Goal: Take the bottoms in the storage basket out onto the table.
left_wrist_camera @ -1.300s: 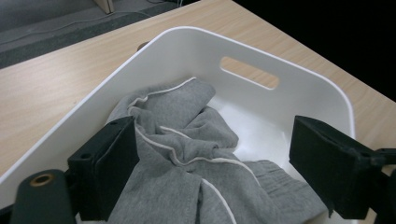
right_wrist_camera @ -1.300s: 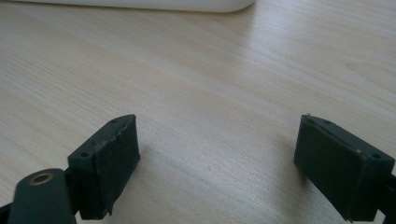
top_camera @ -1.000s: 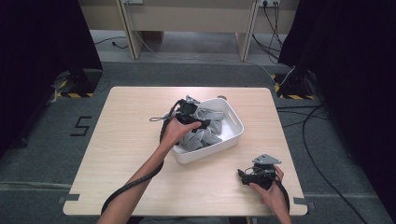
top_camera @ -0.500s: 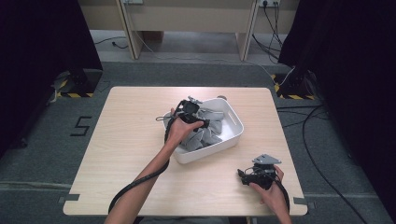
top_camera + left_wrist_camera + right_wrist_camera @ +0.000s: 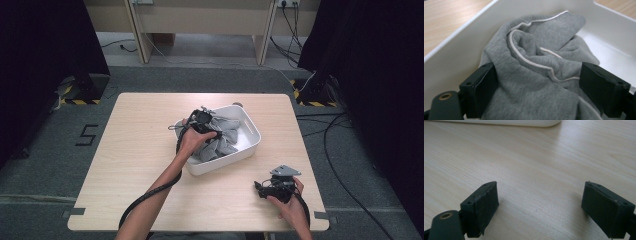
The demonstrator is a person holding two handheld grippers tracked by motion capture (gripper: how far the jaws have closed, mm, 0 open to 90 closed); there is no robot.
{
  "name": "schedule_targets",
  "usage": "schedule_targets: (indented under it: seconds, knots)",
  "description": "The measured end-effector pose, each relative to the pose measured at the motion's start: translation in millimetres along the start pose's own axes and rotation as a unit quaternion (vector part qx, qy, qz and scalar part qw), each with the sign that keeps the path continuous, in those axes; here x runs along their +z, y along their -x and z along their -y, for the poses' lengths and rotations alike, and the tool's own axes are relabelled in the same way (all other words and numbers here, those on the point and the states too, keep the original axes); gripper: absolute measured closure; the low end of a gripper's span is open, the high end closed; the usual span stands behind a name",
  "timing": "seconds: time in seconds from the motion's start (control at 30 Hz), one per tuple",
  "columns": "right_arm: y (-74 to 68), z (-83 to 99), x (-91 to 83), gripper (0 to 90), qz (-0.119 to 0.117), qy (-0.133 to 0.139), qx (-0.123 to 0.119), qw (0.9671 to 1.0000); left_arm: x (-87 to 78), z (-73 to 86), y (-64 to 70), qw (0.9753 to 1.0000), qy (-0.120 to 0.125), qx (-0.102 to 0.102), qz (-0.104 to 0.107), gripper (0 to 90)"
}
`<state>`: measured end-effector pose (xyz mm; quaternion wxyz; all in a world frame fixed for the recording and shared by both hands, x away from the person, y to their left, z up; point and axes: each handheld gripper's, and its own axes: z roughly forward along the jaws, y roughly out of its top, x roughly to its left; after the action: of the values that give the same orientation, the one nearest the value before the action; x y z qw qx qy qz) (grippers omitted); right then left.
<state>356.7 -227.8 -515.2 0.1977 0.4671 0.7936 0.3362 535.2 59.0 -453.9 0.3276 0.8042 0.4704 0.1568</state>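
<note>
step: grab grey sweatshirt [image 5: 536, 75] in white tub [image 5: 454, 57] | my left gripper [image 5: 537, 85] spread astride its bunched fold, sink deeper, then pinch | my right gripper [image 5: 539, 202] spread, idle on table [image 5: 544, 157] at 5 o'clock

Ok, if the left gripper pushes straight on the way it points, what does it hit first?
The grey garment: the left gripper is open, its jaws either side of the bunched cloth in the white bin. Beyond it probably comes the bin's far wall, though depth is unclear.

Pretty even overhead light on the desk [image 5: 150, 150], dark curtains at the sides, soft shadows, and the close-ups go blurry near the lens.
</note>
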Motion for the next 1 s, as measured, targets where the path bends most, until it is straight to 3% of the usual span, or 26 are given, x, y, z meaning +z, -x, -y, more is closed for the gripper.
schedule_targets:
  seconds: [0.27,0.37,0.53,0.7,0.87,1.0]
  knots:
    - [0.2,0.0,0.1,14.7,0.001,0.000,-0.001,1.0000,5.9,1.7,-3.6,0.9999,-0.011,-0.007,-0.011,14.2]
    - [0.0,0.1,0.0,14.7,0.001,0.000,-0.001,1.0000,10.4,4.1,-2.2,0.9992,-0.023,0.008,-0.031,14.1]
    - [0.0,0.1,0.0,14.8,0.001,0.000,-0.001,1.0000,11.8,6.8,-4.0,0.9991,-0.025,-0.005,-0.034,14.0]
    - [-0.1,0.0,0.0,14.8,-0.001,0.000,-0.002,1.0000,17.8,11.9,-6.6,0.9991,-0.028,-0.020,-0.024,13.2]
    - [-0.3,0.0,-0.1,14.8,-0.002,0.000,-0.002,1.0000,20.3,10.2,-4.1,0.9983,-0.046,0.001,-0.035,16.6]
    - [-0.4,-0.2,0.1,14.8,-0.002,-0.001,-0.002,1.0000,24.0,10.6,-0.4,0.9964,-0.053,0.030,-0.058,30.4]
